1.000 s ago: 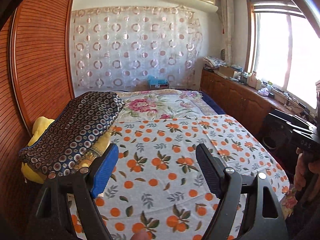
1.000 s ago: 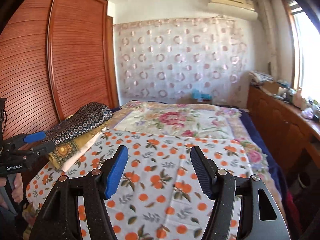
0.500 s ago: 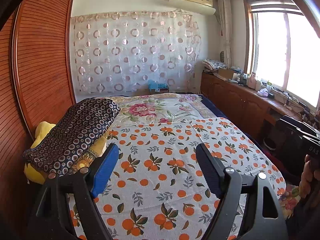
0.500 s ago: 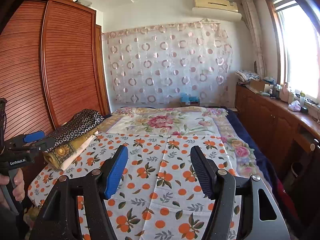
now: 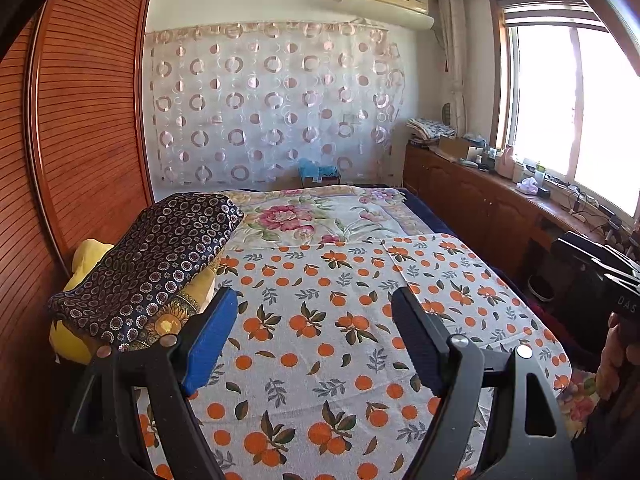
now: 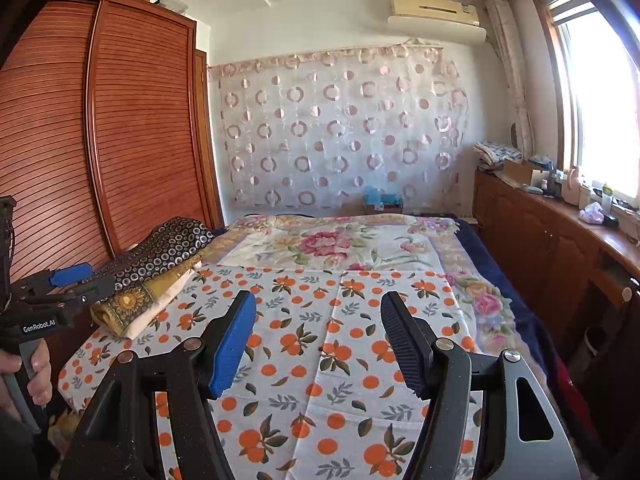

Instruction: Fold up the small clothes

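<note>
The left hand-held gripper [image 5: 312,338] hangs above the bed with its jaws spread wide and nothing between them; the right hand-held gripper [image 6: 318,340] is likewise spread and empty. Under both lies the white cloth printed with oranges and green leaves [image 5: 340,344], spread flat over the floral bedspread [image 5: 312,216]. A straight crease down its middle is plain in the right wrist view [image 6: 332,340]. The left wrist view looks down onto a stack of folded fabrics topped by a dark navy piece with ring print [image 5: 156,256], with a yellow item beneath, near the slatted wooden wardrobe [image 5: 92,128]. The right wrist view shows the same stack side-on [image 6: 160,264], and the left hand-held gripper at its left edge [image 6: 60,288].
</note>
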Demonstrator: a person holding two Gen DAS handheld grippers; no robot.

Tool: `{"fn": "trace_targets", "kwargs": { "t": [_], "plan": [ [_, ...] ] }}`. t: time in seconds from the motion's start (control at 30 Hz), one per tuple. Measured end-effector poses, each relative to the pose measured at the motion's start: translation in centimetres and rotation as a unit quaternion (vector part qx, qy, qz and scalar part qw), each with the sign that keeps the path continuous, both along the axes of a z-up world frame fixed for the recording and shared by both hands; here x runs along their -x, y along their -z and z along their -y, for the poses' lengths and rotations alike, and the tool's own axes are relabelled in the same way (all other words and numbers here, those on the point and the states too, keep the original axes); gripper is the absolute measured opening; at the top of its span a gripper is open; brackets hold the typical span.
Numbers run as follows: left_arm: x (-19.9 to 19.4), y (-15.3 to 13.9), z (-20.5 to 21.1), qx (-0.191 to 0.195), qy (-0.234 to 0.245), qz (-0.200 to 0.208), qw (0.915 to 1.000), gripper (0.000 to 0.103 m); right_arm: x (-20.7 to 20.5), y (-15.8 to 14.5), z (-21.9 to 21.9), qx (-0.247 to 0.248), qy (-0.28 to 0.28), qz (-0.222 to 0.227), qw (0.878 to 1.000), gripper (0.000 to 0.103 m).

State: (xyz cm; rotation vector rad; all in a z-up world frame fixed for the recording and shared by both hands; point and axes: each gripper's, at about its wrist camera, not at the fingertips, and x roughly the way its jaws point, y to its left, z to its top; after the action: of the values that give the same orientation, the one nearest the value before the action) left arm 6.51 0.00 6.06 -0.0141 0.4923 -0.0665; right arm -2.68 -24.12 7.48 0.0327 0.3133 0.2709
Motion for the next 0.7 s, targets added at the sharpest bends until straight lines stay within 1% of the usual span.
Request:
{"fn": "trace_targets", "kwargs": {
  "t": [0.7],
  "plan": [
    [0.9,-0.5,0.6,0.002,-0.006,0.01,0.9999,0.08,-0.3,0.2,1.4,0.001,-0.001,0.0,1.0,0.067]
  ]
}}
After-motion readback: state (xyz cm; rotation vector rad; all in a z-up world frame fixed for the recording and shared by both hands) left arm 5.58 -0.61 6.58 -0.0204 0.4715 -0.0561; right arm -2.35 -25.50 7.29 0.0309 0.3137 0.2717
